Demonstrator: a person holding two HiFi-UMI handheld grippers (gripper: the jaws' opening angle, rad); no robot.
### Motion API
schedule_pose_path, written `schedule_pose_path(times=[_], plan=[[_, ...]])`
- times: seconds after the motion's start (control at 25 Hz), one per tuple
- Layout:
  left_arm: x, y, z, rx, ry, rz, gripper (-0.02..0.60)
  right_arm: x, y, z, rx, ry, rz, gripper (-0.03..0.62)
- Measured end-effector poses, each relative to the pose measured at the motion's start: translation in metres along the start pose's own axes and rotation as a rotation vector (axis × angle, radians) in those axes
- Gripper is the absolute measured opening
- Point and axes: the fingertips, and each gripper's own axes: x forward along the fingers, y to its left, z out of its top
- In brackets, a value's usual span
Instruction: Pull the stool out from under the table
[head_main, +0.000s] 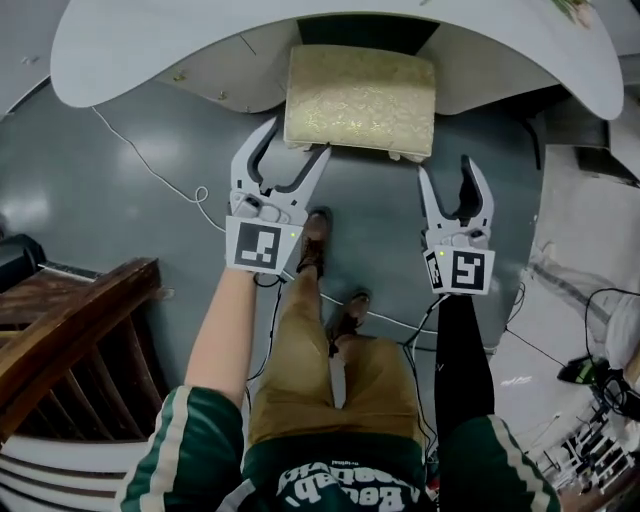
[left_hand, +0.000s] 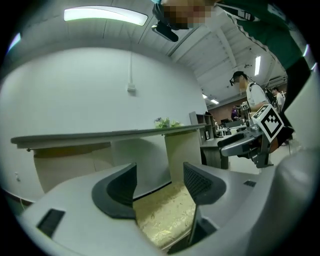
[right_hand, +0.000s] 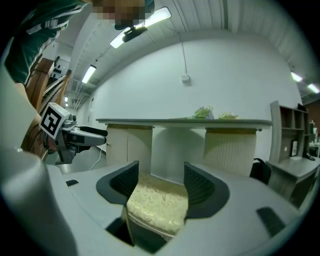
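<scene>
Stool (head_main: 360, 98) at table (head_main: 120, 50) edge

The stool (head_main: 360, 100) stands at your 12 o'clock, its far end under the table (head_main: 150, 50). Your left gripper (head_main: 296, 140) straddles its 7 o'clock corner; your right gripper (head_main: 447, 172) lies just off its 5 o'clock corner. A wooden frame (head_main: 70, 320) lies at your 8 o'clock.

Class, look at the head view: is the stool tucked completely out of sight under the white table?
No: the stool shows most of its gold cushion out past the curved edge of the table.
</scene>
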Motion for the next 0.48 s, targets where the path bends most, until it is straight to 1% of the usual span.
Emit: schedule_pose_path(times=[0.12,0.28,0.48], plan=[[-0.004,-0.004,-0.045,-0.024,0.019,0.021,0.301,0.003,-0.001,-0.053,0.006,0.027,0.007,0.304],[0.000,-0.009,-0.106,-0.037,0.050,0.016,0.308,0.016,-0.007,-0.122,0.008,0.064,-0.001,0.308],[0.001,0.001,-0.181,-0.066,0.105,0.049,0.314,0.038,-0.020,-0.198,0.032,0.128,-0.030,0.318]])
